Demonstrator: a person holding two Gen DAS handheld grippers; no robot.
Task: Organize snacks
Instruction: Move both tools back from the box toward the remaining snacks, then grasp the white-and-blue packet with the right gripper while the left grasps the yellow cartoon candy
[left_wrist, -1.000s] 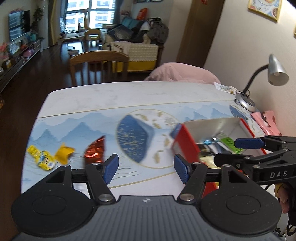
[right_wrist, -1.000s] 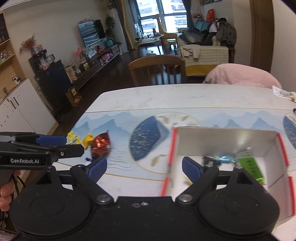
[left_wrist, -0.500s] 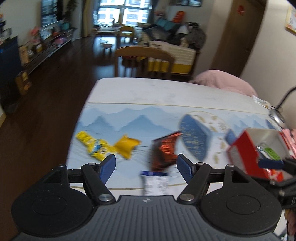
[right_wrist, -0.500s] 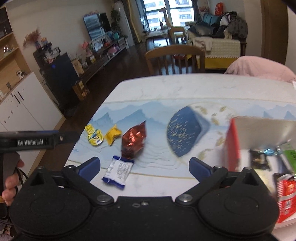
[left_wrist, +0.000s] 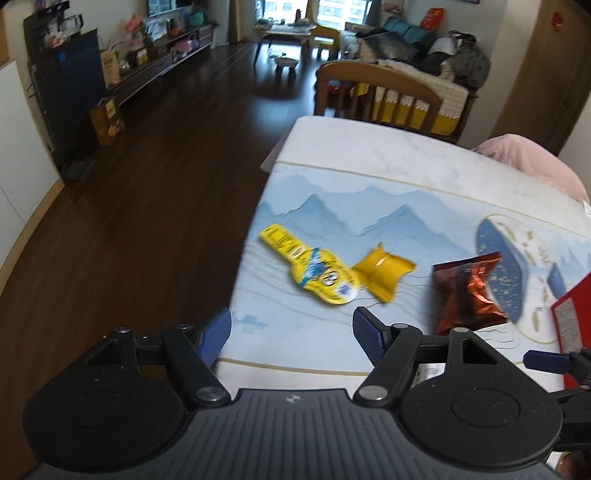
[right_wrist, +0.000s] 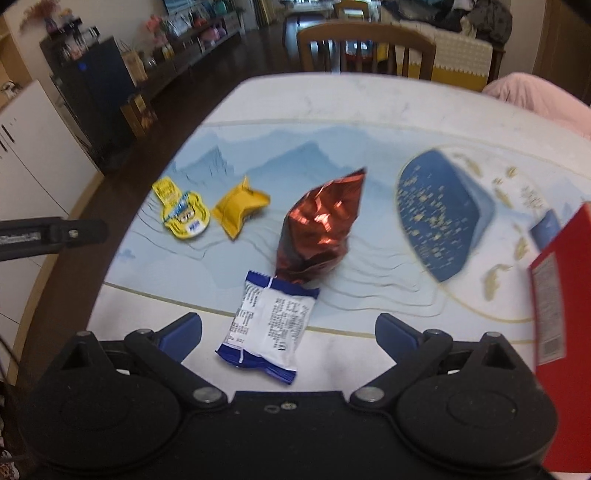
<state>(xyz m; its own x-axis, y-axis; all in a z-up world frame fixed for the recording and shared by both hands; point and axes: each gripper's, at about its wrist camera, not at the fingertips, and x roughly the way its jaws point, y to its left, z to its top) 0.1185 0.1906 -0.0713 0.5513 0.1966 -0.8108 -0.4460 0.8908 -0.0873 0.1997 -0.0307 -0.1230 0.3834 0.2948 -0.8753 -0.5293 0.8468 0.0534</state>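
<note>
Several snacks lie on the blue-patterned table. A white and blue packet (right_wrist: 271, 325) lies between my right gripper's open jaws; the right gripper (right_wrist: 288, 330) is empty. Beyond it lie a shiny red bag (right_wrist: 319, 229), a small yellow packet (right_wrist: 240, 210) and a yellow printed packet (right_wrist: 183, 214). My left gripper (left_wrist: 291, 332) is open and empty at the table's left front edge, in front of the yellow printed packet (left_wrist: 314, 271), the small yellow packet (left_wrist: 382, 271) and the red bag (left_wrist: 465, 291). The red box (right_wrist: 561, 295) stands at the right.
The table's left edge (left_wrist: 251, 236) drops to dark wood floor. A wooden chair (right_wrist: 365, 48) stands at the far side. A pink cushion (left_wrist: 532, 162) lies at the far right. The left gripper's body (right_wrist: 48, 234) shows at the left of the right wrist view.
Both grippers have swung left, away from the red box and toward the loose snacks. The white and blue packet now sits between the right jaws. Both stay open.
</note>
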